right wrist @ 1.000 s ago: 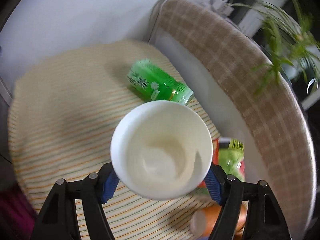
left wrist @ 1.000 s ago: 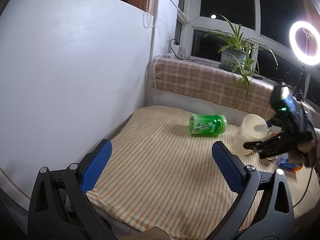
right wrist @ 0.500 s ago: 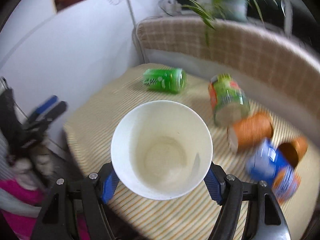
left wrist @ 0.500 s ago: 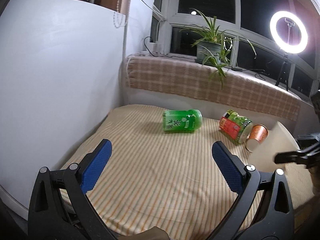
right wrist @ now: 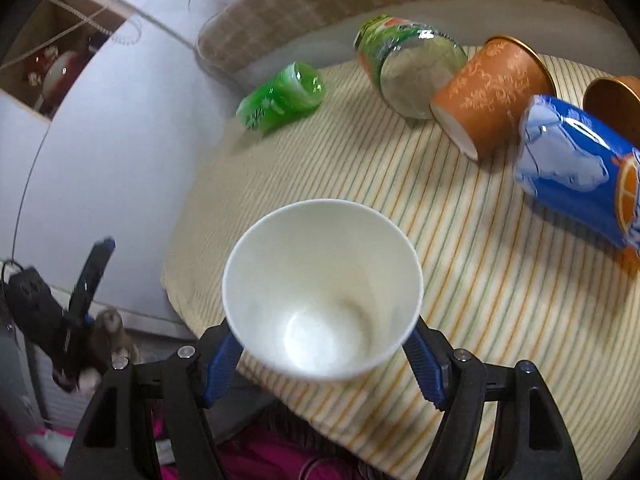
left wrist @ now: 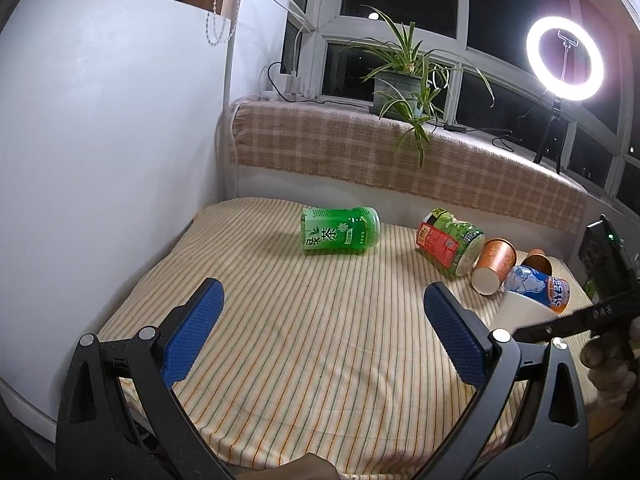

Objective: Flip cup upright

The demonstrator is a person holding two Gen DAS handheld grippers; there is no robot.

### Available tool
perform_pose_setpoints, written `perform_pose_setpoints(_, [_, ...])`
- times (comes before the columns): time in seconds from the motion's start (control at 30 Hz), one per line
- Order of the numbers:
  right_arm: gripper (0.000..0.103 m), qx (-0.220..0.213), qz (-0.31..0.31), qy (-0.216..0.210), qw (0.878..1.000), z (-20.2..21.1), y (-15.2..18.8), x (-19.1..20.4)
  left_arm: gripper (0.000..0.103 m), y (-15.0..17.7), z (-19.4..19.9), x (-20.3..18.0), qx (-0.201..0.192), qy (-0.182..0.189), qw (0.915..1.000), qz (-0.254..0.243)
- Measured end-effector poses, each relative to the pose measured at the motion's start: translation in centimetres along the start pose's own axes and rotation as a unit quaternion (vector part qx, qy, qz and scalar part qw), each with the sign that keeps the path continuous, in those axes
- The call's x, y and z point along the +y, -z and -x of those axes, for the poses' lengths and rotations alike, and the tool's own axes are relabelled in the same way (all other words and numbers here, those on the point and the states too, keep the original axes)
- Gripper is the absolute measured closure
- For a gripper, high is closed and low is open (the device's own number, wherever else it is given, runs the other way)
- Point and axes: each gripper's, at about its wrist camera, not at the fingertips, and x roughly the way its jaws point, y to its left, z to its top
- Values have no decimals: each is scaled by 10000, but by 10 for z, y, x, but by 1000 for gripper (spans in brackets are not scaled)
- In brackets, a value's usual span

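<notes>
My right gripper (right wrist: 322, 360) is shut on a white paper cup (right wrist: 320, 300), its mouth facing the camera, held over the front part of the striped table. In the left wrist view the same cup (left wrist: 520, 314) shows at the right edge, mouth up, low over the cloth, with the right gripper (left wrist: 568, 320) beside it. My left gripper (left wrist: 320, 332) is open and empty, above the table's near left part. The cup's base is hidden.
Lying on the striped cloth (left wrist: 320, 300): a green bottle (left wrist: 340, 230), a green-red jar (left wrist: 450, 242), two orange cups (left wrist: 494, 266) and a blue can (left wrist: 536, 286). A white wall (left wrist: 100, 160) is left, a plaid-covered sill (left wrist: 400, 152) with a plant behind.
My right gripper has carried the white cup from mid-table toward the front right and lowered it, turning it mouth up. The left view has swung right, bringing more cups into sight.
</notes>
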Motion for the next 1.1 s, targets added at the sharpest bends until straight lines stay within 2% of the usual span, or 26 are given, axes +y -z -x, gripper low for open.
perform_pose_setpoints(0.17, [27, -312, -304, -102, 9990, -9, -10, -12, 1, -2, -2, -3, 123, 182, 9997, 87])
perform_pose_setpoints(0.4, [26, -553, -528, 25, 9971, -16, -18, -21, 1, -5, -7, -24, 253, 435, 9986, -158])
perform_pose_setpoints(0.53, [25, -693, -438, 98, 9966, -11, -14, -20, 1, -4, -21, -32, 625, 773, 9949, -137])
perform_pose_setpoints(0.67, [17, -964, -239, 254, 9947, 11, -3, -12, 2, 0, -41, -35, 1153, 1210, 9858, 161])
perform_pose_setpoints(0.8, [17, -1412, -8, 547, 9885, 45, 21, -3, 13, 6, -67, -40, 1815, 1637, 9677, 616])
perform_pose_setpoints(0.87, [16, -1598, 76, 730, 9844, 60, 36, 0, 20, 9, -81, -44, 2173, 1880, 9540, 860])
perform_pose_setpoints(0.93, [15, -1825, 117, 947, 9786, 75, 54, 3, 20, 13, -98, -49, 2538, 2144, 9357, 1188])
perform_pose_setpoints(0.97, [15, -1904, 112, 1016, 9764, 81, 61, 2, 20, 15, -101, -52, 2624, 2228, 9301, 1285])
perform_pose_setpoints(1.03, [14, -2088, 69, 1156, 9711, 96, 80, 1, 20, 18, -116, -59, 2908, 2503, 9089, 1635])
perform_pose_setpoints(1.07, [14, -2144, 41, 1211, 9692, 100, 85, 0, 20, 19, -122, -61, 2999, 2595, 9011, 1753])
perform_pose_setpoints(1.1, [14, -2213, -14, 1280, 9668, 106, 93, -1, 20, 22, -132, -66, 3170, 2728, 8871, 1952])
